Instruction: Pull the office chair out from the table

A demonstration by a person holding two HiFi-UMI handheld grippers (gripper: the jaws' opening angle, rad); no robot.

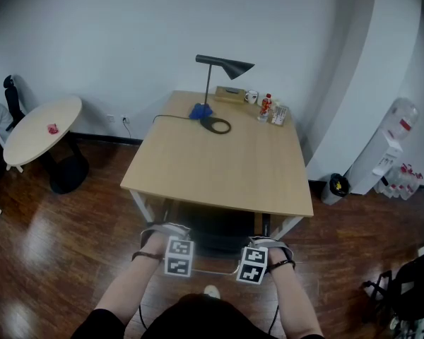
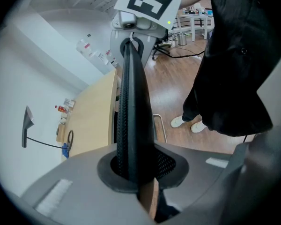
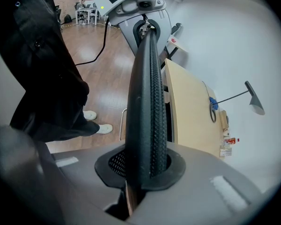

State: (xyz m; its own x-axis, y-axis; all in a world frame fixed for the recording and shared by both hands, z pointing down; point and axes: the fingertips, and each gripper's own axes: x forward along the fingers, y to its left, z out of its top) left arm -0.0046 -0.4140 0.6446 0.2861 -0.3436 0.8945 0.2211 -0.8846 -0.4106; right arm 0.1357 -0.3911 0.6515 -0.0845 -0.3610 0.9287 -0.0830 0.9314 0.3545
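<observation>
Clamped side by side on the black backrest edge of the office chair point(image 2: 131, 93), the left gripper point(image 2: 133, 172) and right gripper point(image 3: 145, 168) each pinch it tight. Just beyond them the chair sits tucked under the wooden table point(image 1: 219, 168); a lamp point(image 1: 222, 66) stands at the far end.

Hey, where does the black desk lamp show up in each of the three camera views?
Head view: the desk lamp is upper middle, at the table's far edge.
Left gripper view: the lamp is at the far left, turned sideways in the picture.
Right gripper view: the lamp is at the far right, also sideways.
Shared landmark: the wooden table.
</observation>
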